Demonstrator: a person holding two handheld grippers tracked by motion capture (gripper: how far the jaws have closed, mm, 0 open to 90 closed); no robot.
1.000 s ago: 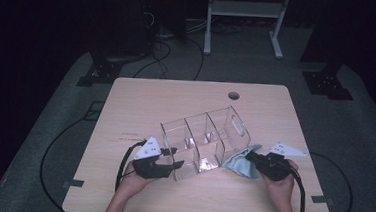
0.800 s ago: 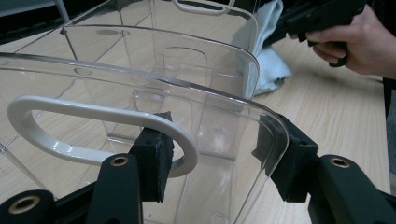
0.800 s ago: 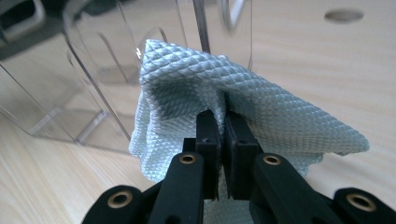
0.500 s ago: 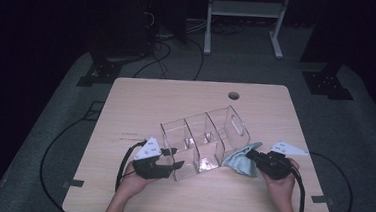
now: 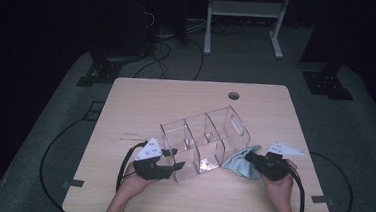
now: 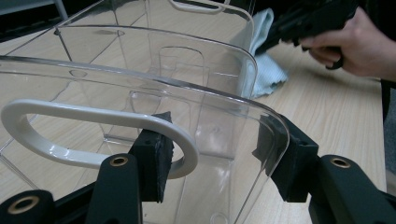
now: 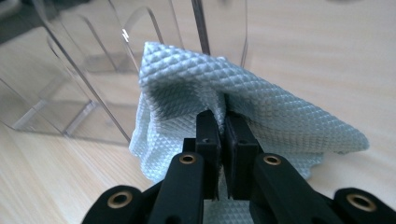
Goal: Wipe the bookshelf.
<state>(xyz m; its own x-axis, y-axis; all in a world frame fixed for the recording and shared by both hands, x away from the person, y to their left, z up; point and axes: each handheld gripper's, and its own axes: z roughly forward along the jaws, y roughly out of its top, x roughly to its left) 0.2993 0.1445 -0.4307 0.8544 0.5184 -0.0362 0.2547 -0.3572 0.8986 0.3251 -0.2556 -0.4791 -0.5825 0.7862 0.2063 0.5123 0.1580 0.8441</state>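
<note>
Wooden table point(image 5: 176, 100), left tool point(image 5: 172, 166) seemingly clamping clear organizer point(image 5: 203, 142), right tool point(image 5: 249, 158) pinching blue cloth point(image 5: 237, 164)

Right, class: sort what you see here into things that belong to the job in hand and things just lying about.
In the job:
- clear organiser, end wall clamped by the left gripper
- light blue cloth, pinched in the right gripper against the organiser's side

Just lying about:
- cables on the floor
- white frame beyond the table
</note>
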